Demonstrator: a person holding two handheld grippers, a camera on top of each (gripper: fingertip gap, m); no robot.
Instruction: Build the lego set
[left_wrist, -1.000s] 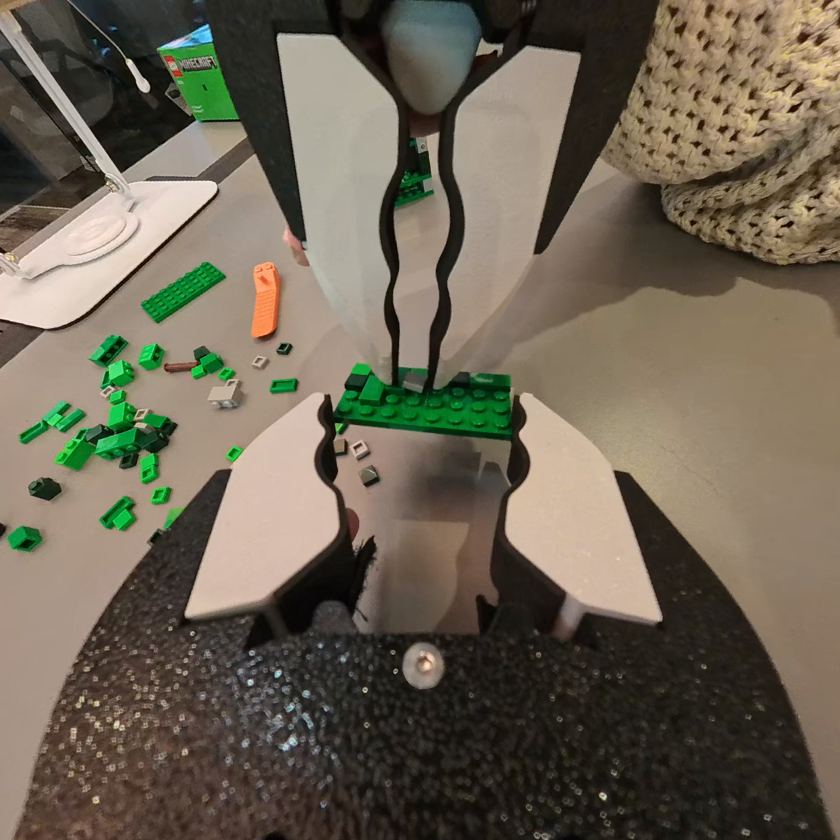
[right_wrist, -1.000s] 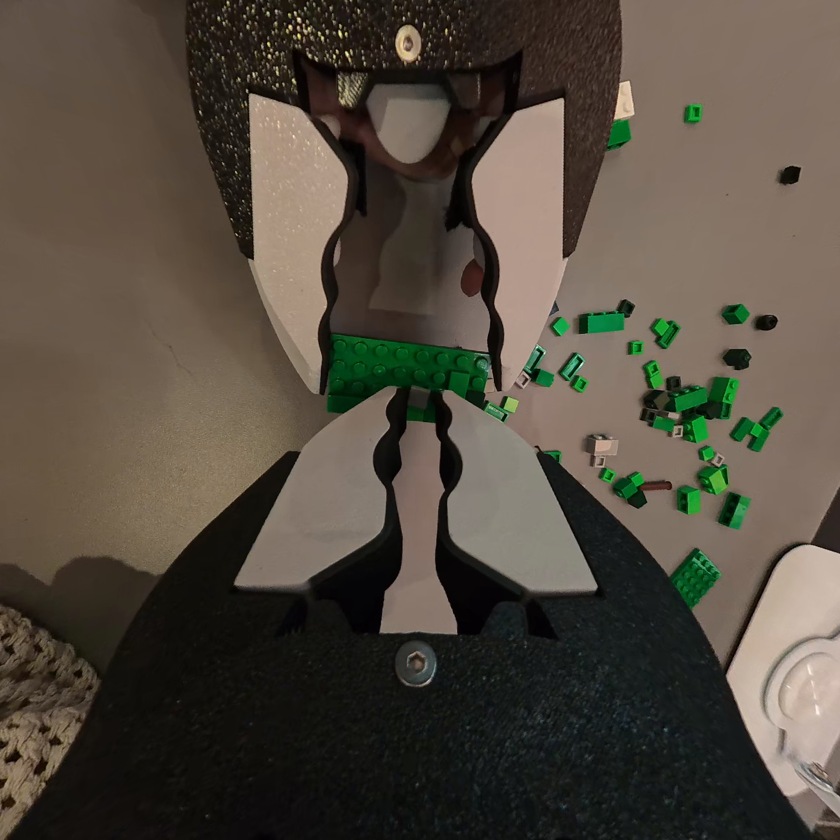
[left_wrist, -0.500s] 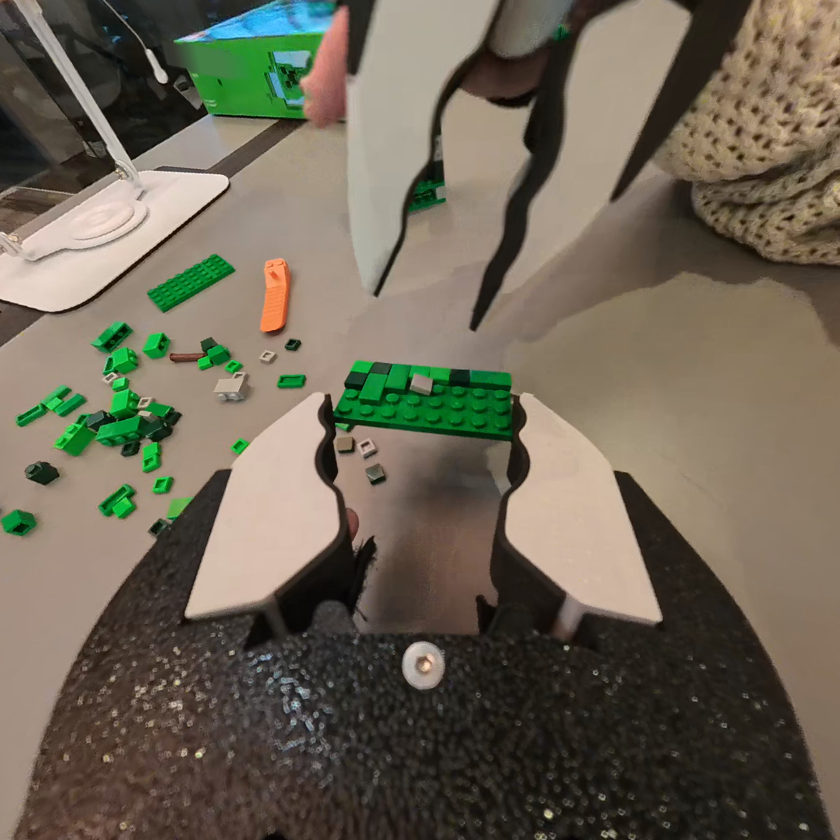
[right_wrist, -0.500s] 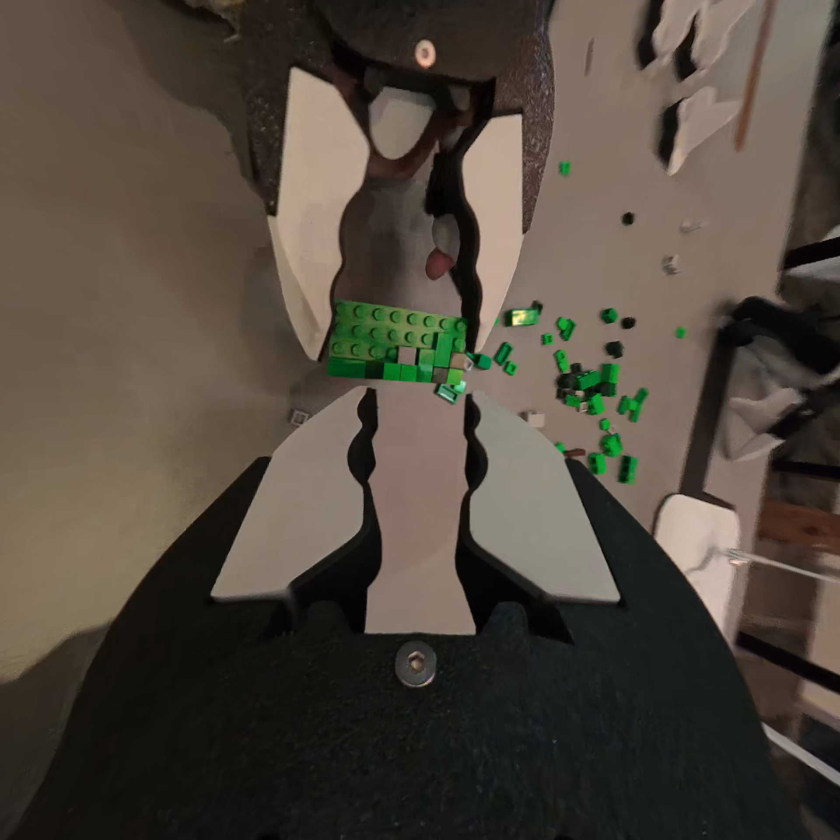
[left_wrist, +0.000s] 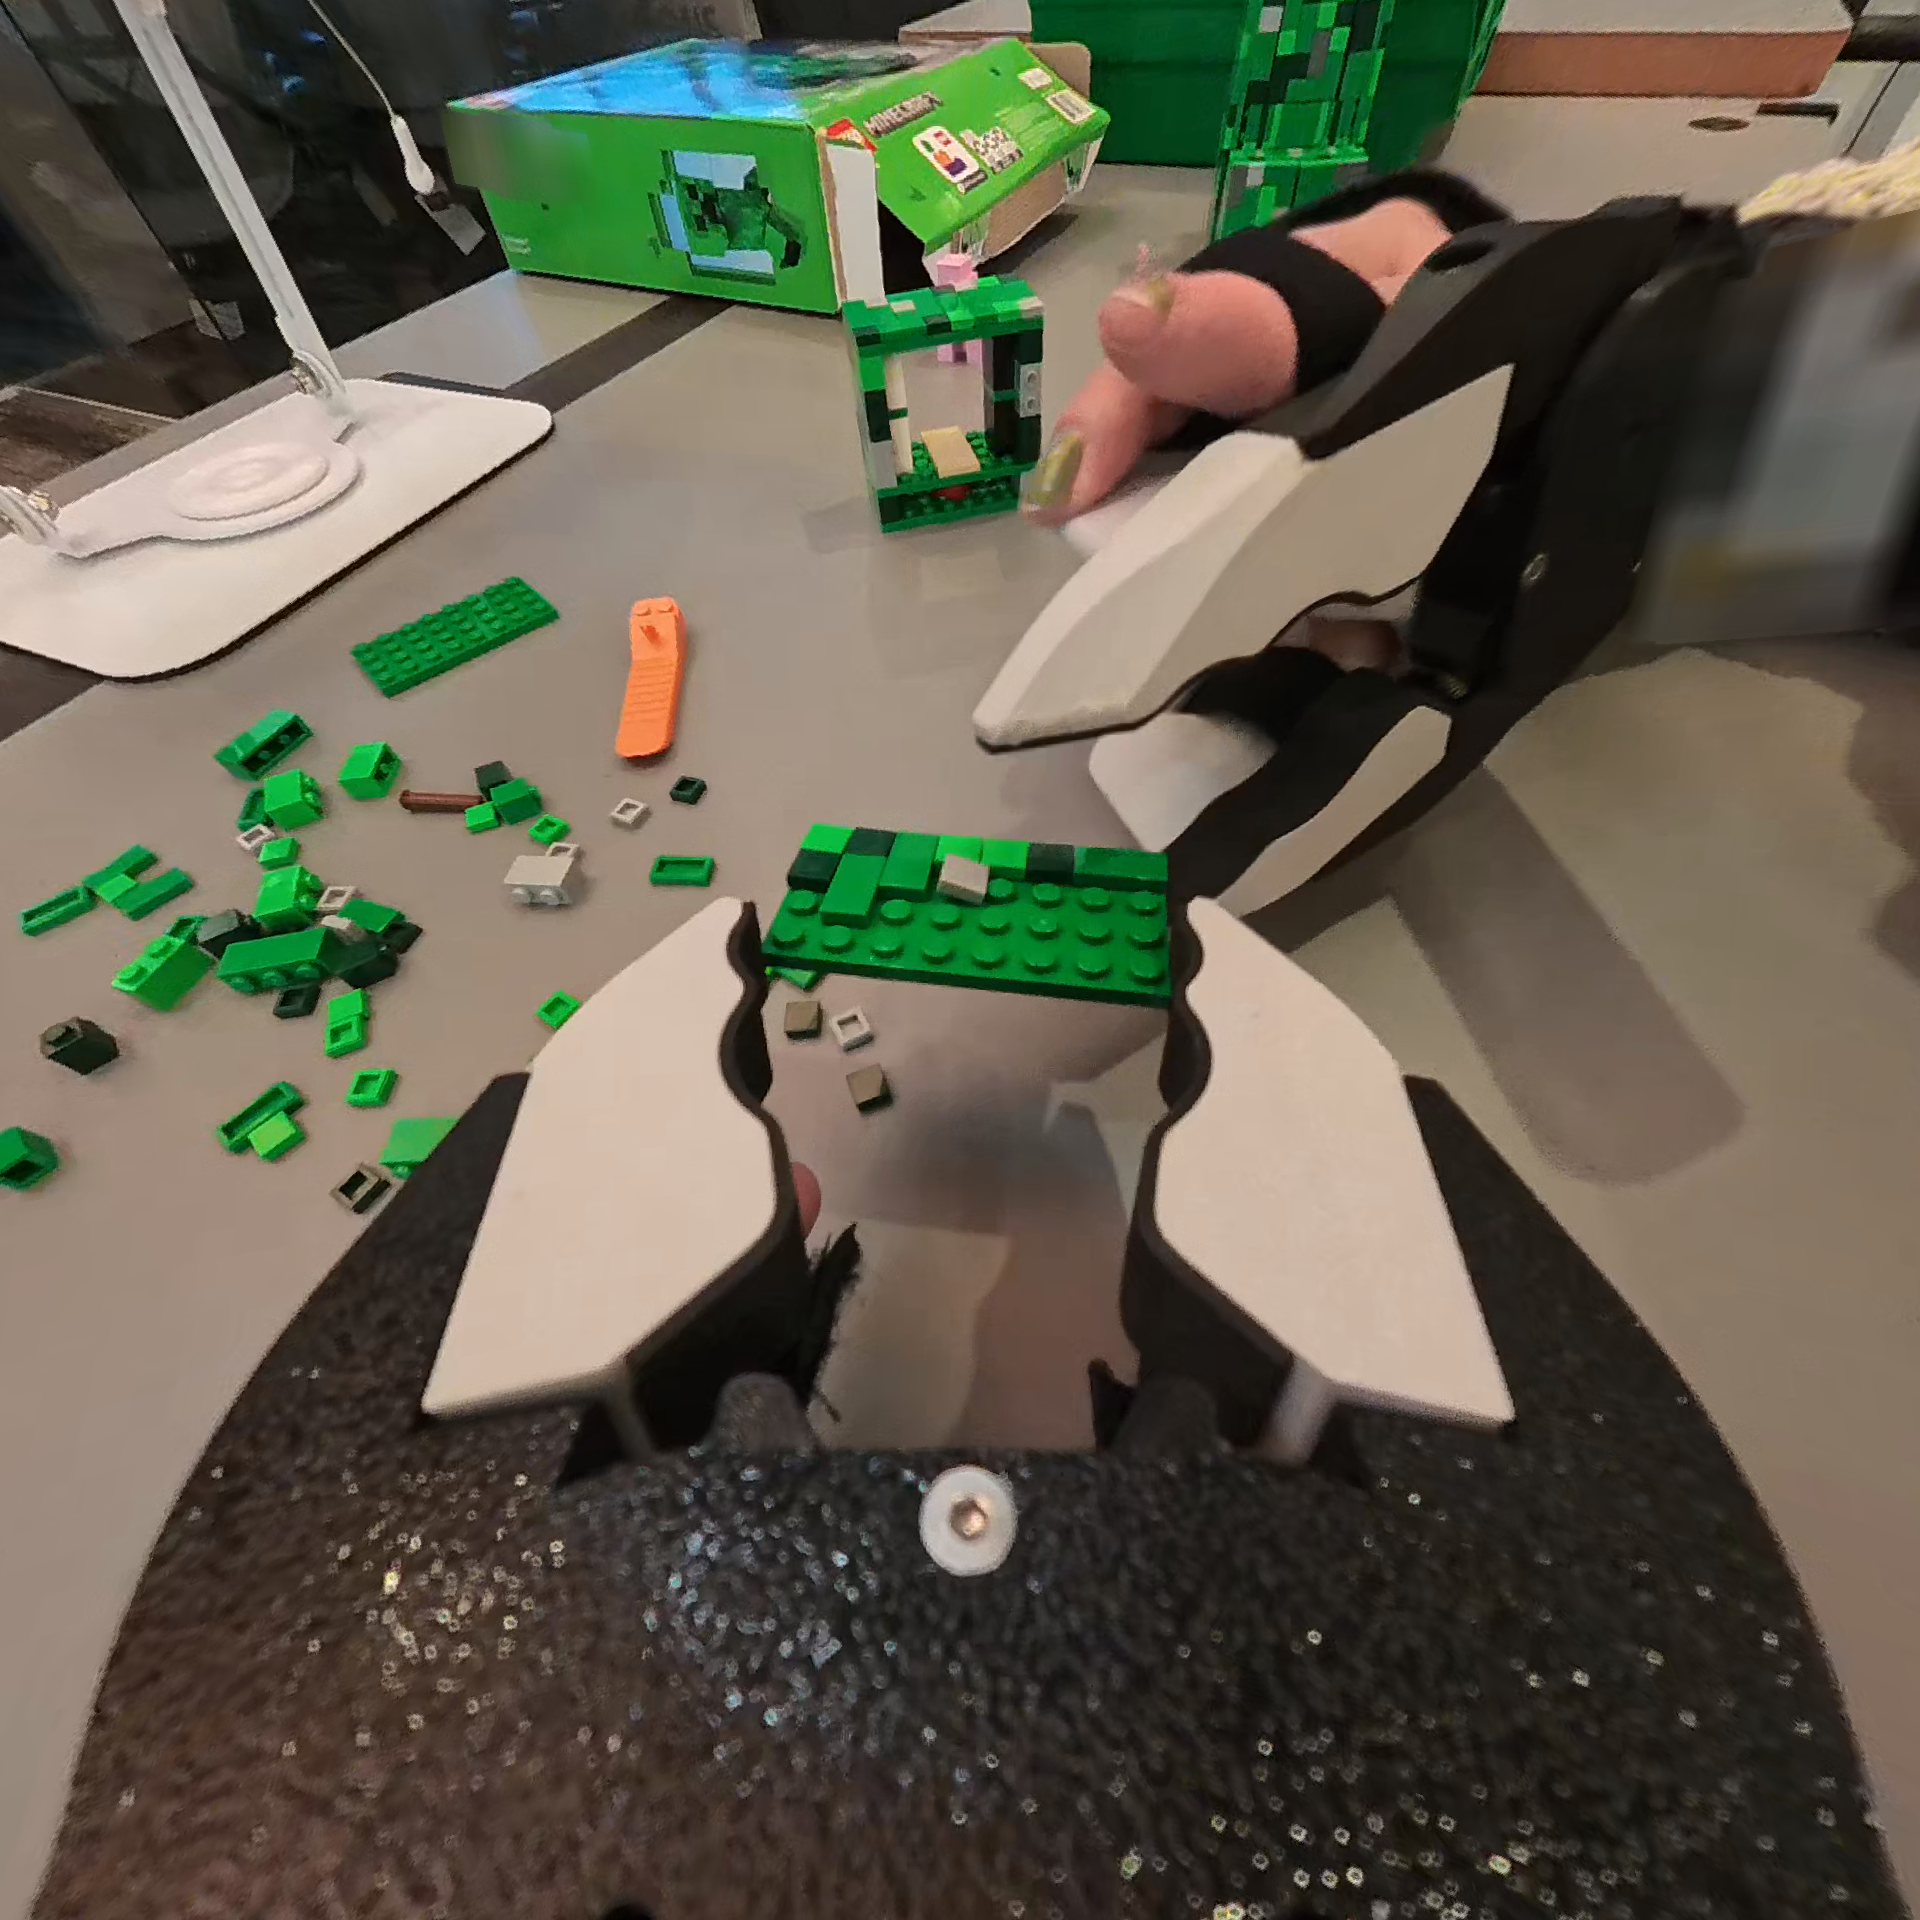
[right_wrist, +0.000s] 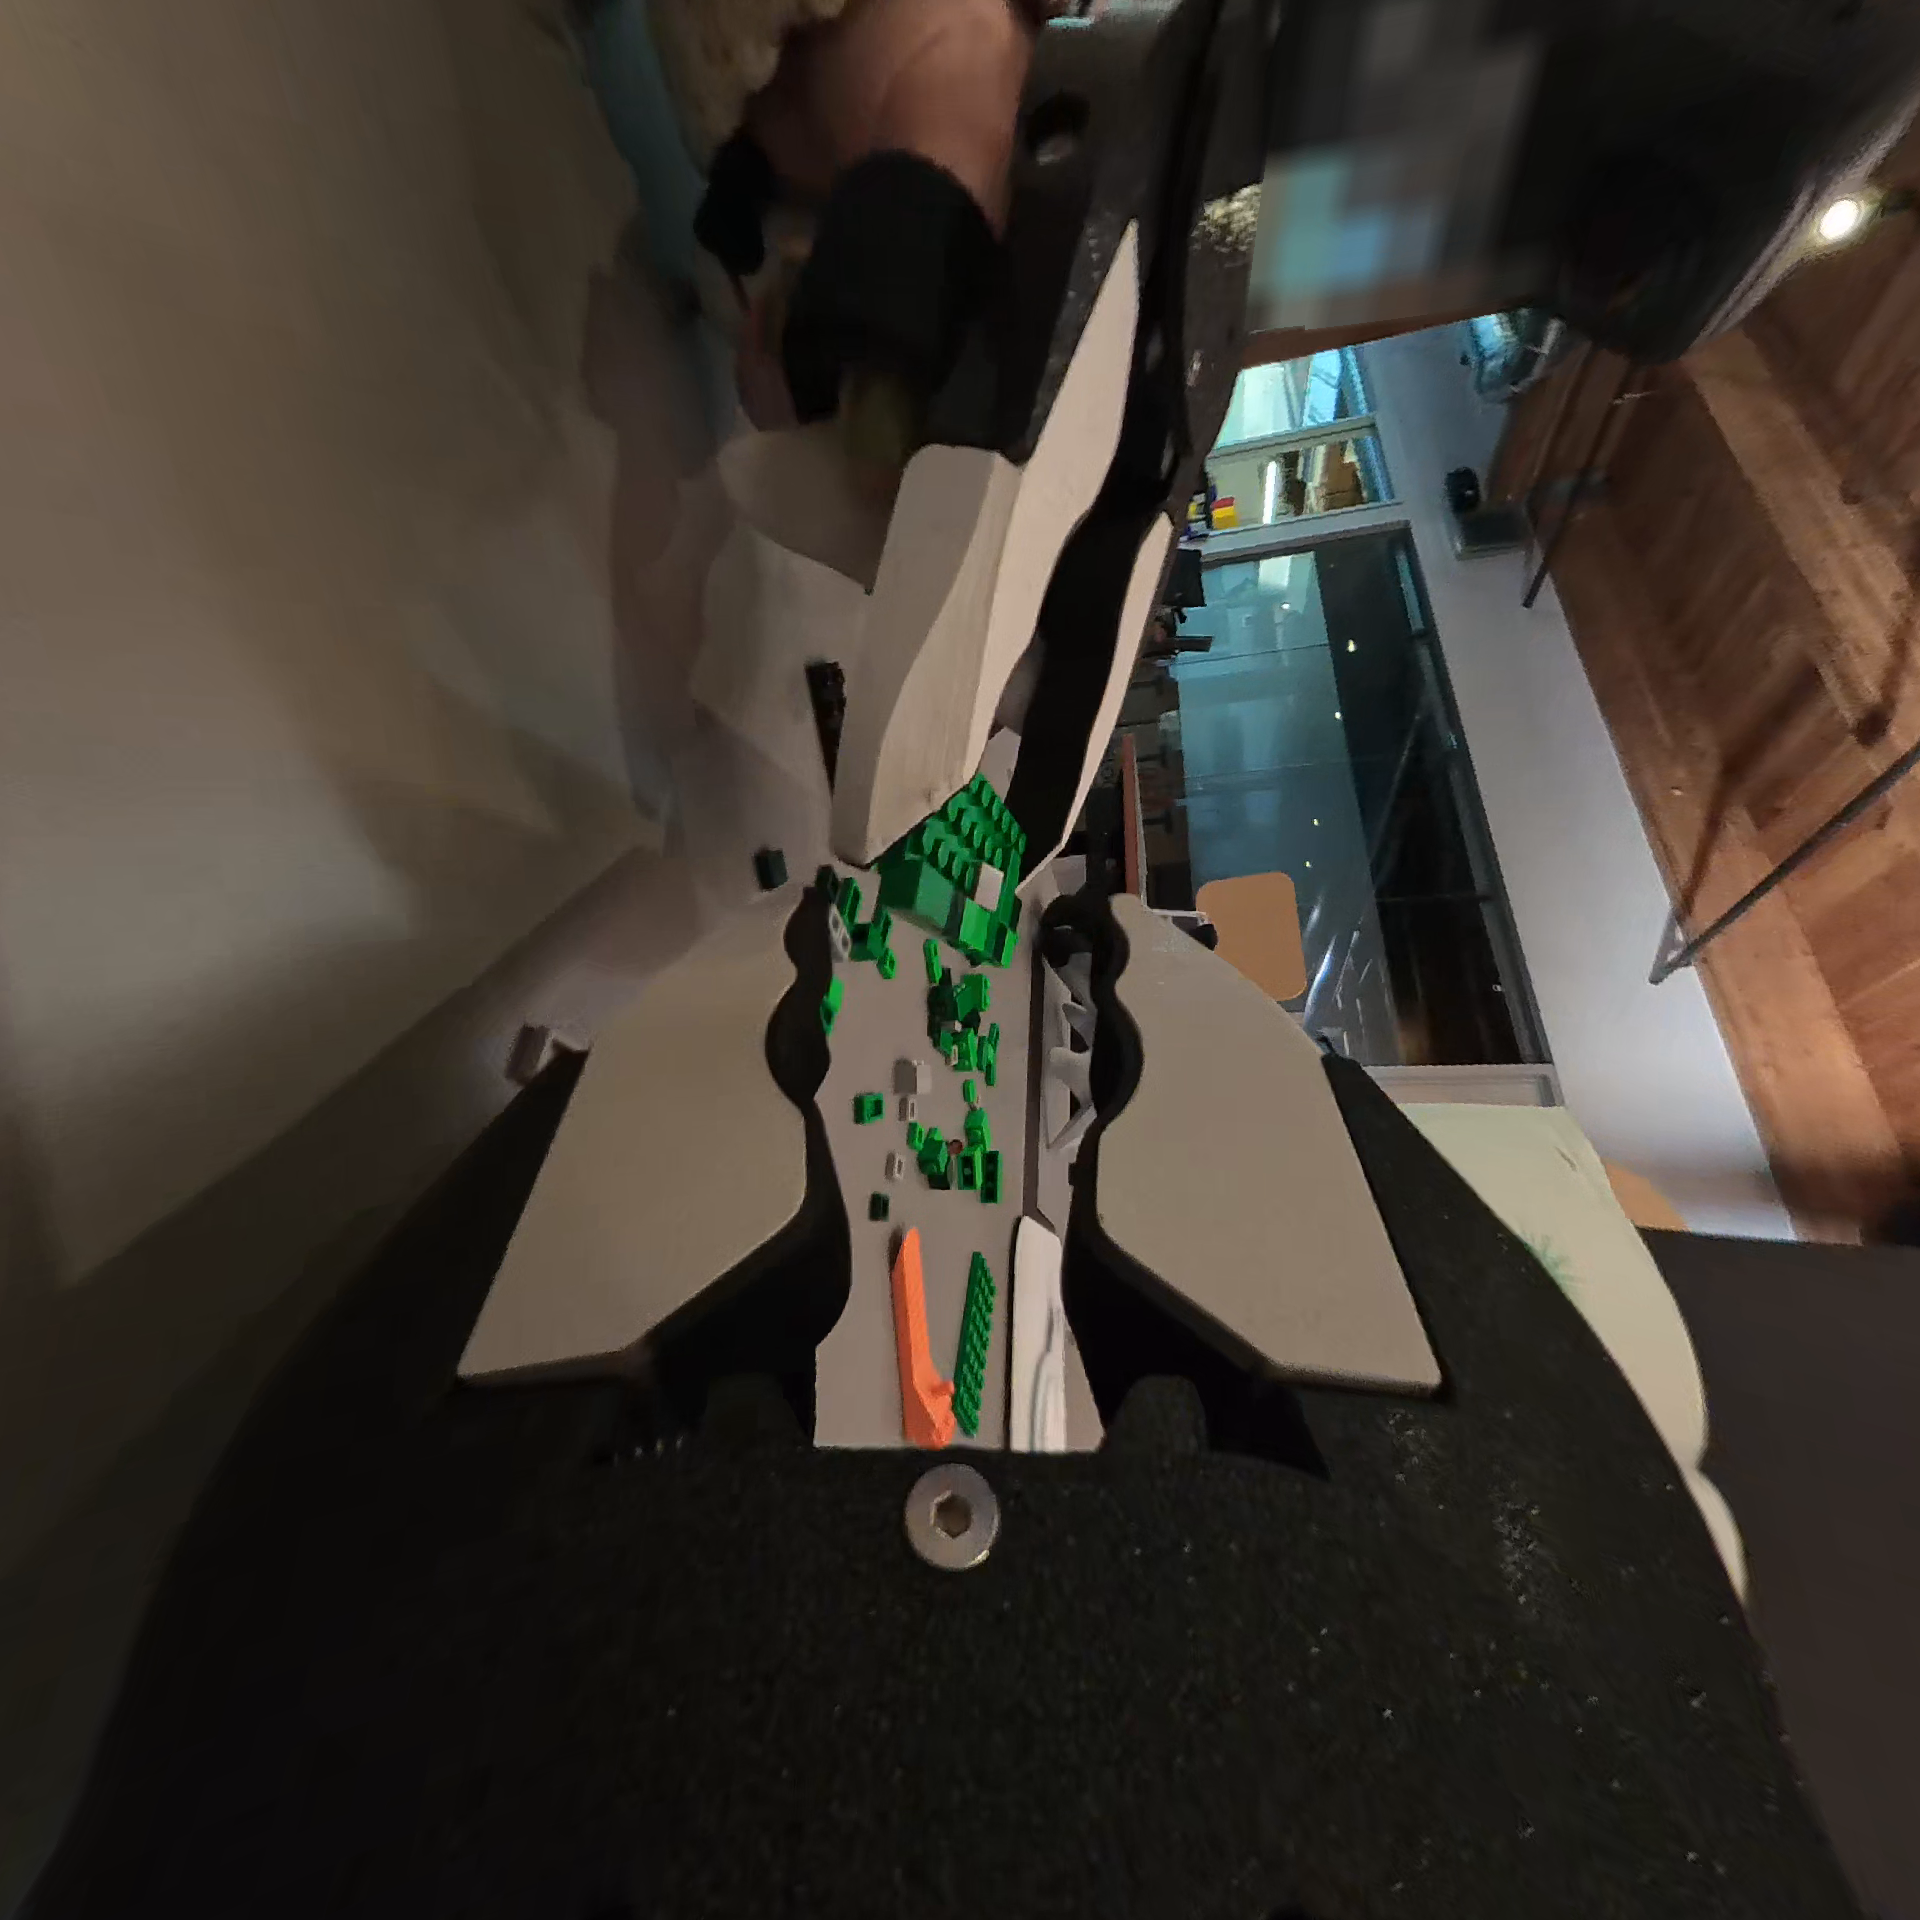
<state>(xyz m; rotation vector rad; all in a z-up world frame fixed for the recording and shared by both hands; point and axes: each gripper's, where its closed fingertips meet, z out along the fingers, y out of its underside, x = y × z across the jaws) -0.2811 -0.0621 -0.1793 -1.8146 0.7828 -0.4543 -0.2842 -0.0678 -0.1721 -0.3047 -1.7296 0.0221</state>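
Note:
A green studded plate lies on the grey table, with a row of green tiles and one grey tile along its far edge. My left gripper is shut on the plate's two short ends. My right gripper is turned on its side just right of and behind the plate, open and empty. In the right wrist view my right gripper stands open, facing the plate and the left gripper's fingers.
Loose green pieces are scattered on the left. An orange brick separator and a long green plate lie behind them. A part-built green frame, a green box and a white lamp base stand farther back. Small tiles lie between my left fingers. The grippers are tip to tip, or close to it. My left gripper's tips are some 15 centimetres from the orange brick separator.
My right gripper has lifted off the plate, leaving the grey tile on it, opened, and swung away to the right onto its side. The left gripper has kept hold of the plate.

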